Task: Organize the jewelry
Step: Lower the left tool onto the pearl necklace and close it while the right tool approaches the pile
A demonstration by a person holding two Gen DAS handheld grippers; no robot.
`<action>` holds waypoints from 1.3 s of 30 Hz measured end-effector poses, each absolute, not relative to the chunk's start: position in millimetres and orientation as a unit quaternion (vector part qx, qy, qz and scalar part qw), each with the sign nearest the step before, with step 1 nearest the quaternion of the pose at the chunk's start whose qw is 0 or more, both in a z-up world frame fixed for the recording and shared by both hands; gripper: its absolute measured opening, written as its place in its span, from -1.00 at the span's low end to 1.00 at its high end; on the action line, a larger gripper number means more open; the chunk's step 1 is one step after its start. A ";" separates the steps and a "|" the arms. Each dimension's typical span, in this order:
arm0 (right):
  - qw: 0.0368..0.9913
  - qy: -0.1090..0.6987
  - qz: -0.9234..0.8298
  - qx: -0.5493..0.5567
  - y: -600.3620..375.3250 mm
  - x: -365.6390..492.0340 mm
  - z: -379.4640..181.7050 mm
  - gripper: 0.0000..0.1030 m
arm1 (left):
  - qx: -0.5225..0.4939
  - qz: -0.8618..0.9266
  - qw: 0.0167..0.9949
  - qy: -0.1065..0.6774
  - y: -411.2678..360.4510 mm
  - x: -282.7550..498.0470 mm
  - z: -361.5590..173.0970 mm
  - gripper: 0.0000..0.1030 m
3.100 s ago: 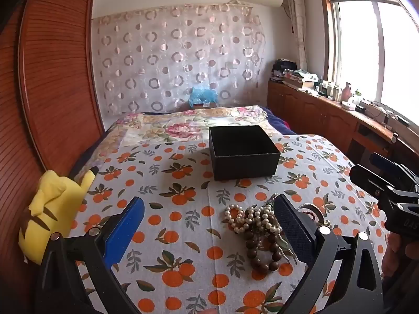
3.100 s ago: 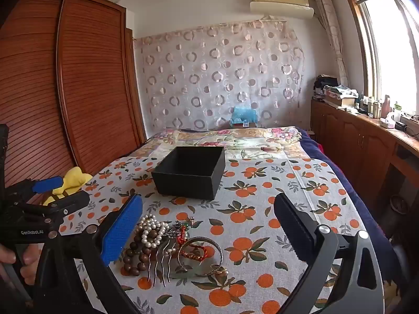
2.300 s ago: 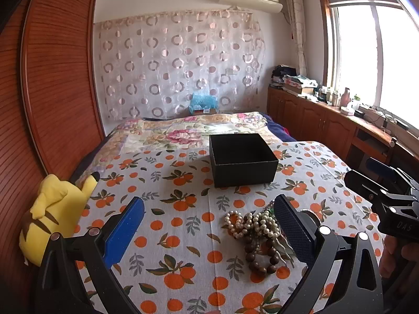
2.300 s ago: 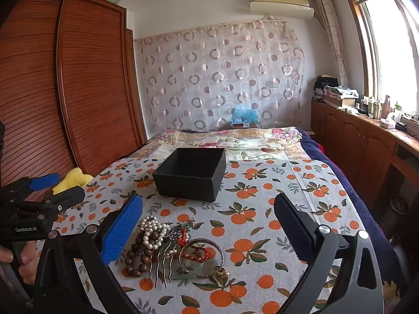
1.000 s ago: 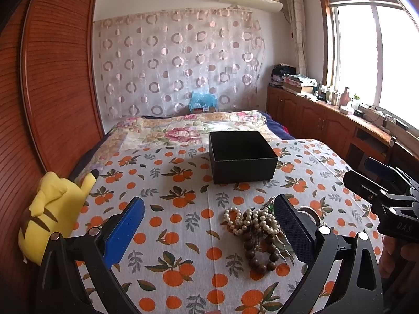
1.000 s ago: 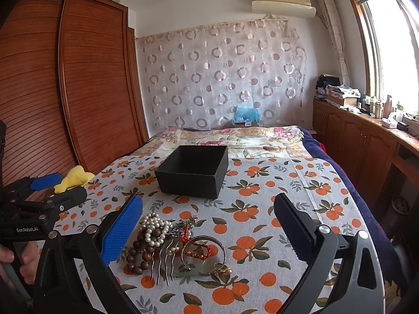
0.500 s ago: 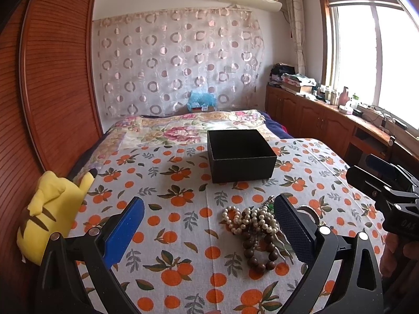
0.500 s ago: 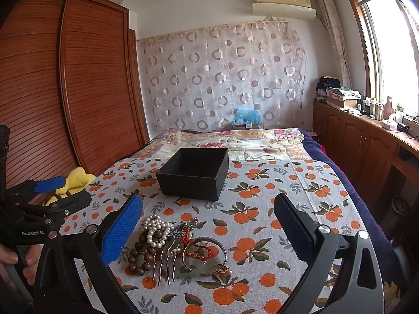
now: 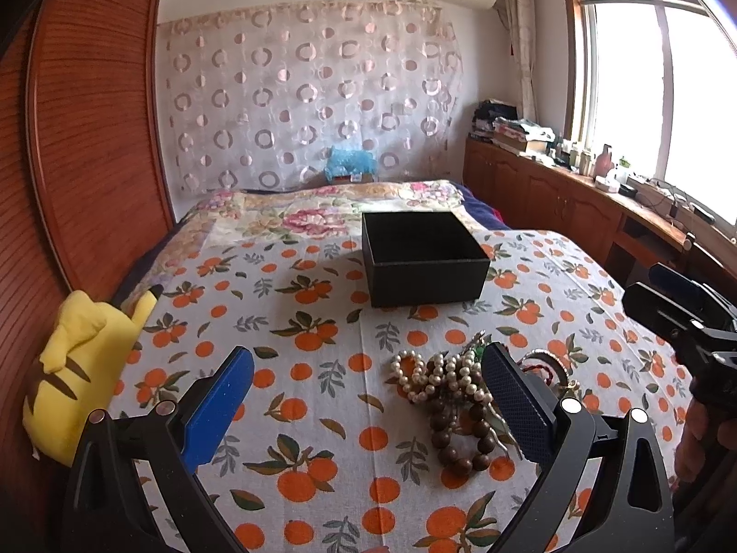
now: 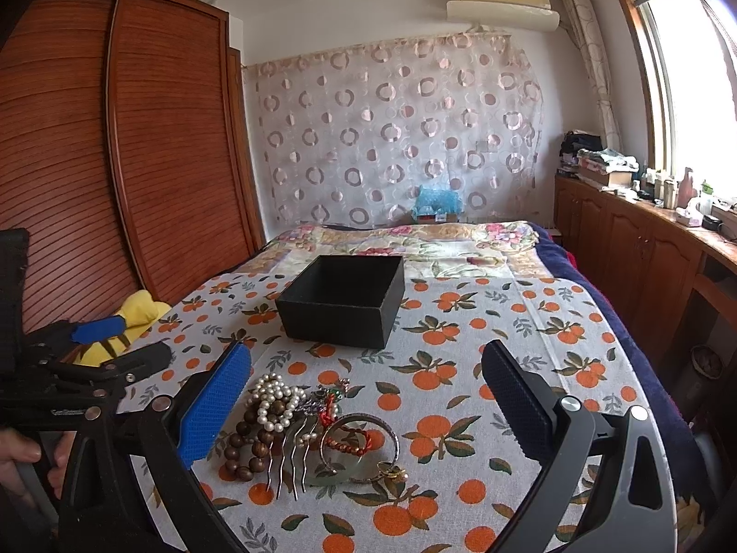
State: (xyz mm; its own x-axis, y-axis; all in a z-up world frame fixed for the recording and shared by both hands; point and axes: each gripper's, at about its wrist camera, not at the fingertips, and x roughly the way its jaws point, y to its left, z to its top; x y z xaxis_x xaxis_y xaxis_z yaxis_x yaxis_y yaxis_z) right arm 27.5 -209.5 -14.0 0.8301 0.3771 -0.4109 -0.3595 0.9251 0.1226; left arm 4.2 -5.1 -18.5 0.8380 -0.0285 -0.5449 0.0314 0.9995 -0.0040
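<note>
Left gripper (image 9: 366, 403): nearest, jaws spread wide with nothing between them, above the orange-print cloth (image 9: 295, 322).
Right gripper (image 10: 366, 396): also spread wide and empty, over the near part of the cloth.
Jewelry pile (image 10: 313, 424): near centre of the cloth, just beyond both grippers; pearl strand (image 10: 274, 398), brown wooden beads (image 10: 251, 444), metal hair comb (image 10: 290, 456), red cord bracelet (image 10: 352, 438) and bangle (image 10: 364, 447) lie overlapping.
Risk, tangle: lifting one strand will likely drag its neighbours, since they lie across each other.
Risk, slip: round beads and thin comb tines give the pads little to bite on, so a piece may drop on the way over.
Black box (image 10: 343, 304): farther back, open, looks empty, well apart from the pile.
Risk, box: probably light, so a knock on its rim could shove it.
Yellow plush toy (image 9: 83, 364): left edge, clear of the work.
</note>
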 end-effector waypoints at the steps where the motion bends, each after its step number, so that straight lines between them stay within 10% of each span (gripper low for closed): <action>1: 0.956 0.219 0.194 0.019 -209.7 27.7 -14.7 0.95 | 0.002 -0.017 0.958 0.286 -1.7 5.4 -15.6 0.85; 17: 0.943 0.263 0.206 -0.005 -220.7 34.9 -43.3 0.66 | 0.009 -0.090 0.933 0.347 -17.0 26.4 -45.0 0.85; 29: 0.929 0.301 0.216 -0.007 -223.9 46.2 -63.1 0.22 | 0.006 -0.151 0.909 0.388 -39.1 51.2 -55.5 -0.29; 39: 0.920 0.317 0.227 -0.019 -218.9 50.1 -72.2 0.22 | -0.005 -0.166 0.895 0.415 -42.5 69.7 -65.8 -0.52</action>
State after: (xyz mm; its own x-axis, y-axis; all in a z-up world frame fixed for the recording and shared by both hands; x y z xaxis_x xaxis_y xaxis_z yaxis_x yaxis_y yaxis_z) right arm 50.1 -218.9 -72.2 0.6953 0.4059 -0.5931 -0.4303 0.8961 0.1088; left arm 69.7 -42.5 -65.8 0.6009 -0.3016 -0.7403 0.2927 0.9448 -0.1473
